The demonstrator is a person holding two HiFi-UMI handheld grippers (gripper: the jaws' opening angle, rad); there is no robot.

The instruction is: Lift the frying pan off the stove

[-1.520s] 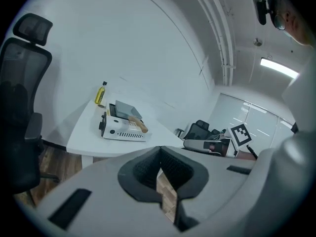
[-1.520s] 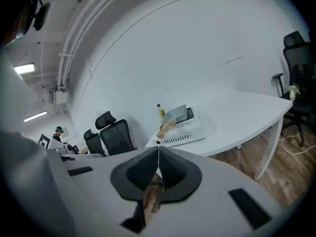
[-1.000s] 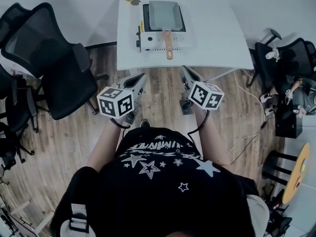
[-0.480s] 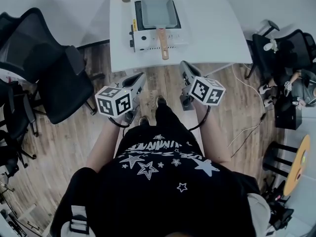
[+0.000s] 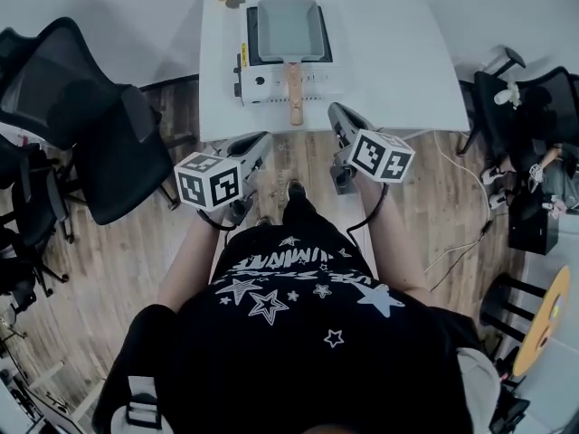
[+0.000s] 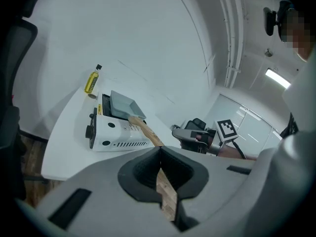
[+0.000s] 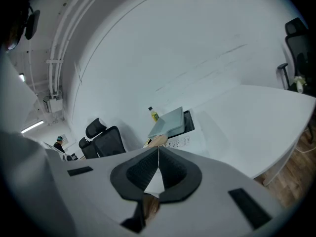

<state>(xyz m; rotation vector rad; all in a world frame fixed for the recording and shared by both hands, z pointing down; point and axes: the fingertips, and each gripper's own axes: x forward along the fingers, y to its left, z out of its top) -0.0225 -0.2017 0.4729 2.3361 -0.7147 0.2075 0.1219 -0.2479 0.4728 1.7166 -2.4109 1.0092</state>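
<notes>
Left gripper point(image 5: 261, 140): jaws closed together, nothing between them, tip just short of the table point(image 5: 389, 61) edge.

Frying pan point(image 5: 288, 25): sits on the stove point(image 5: 262, 81), ahead of and between both tools. Long axis runs fore-aft, with the wooden handle point(image 5: 294, 98) pointing back at the person.

Right gripper point(image 5: 336, 111): jaws shut, empty, a little further forward. Judged marginally nearer the handle end.

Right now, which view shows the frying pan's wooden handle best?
The head view: the whole handle shows from above, jutting past the front of the stove toward the person. The left gripper view shows it slanted, its near end behind the left claw. The right gripper view shows only a tan sliver above the right claw.
</notes>
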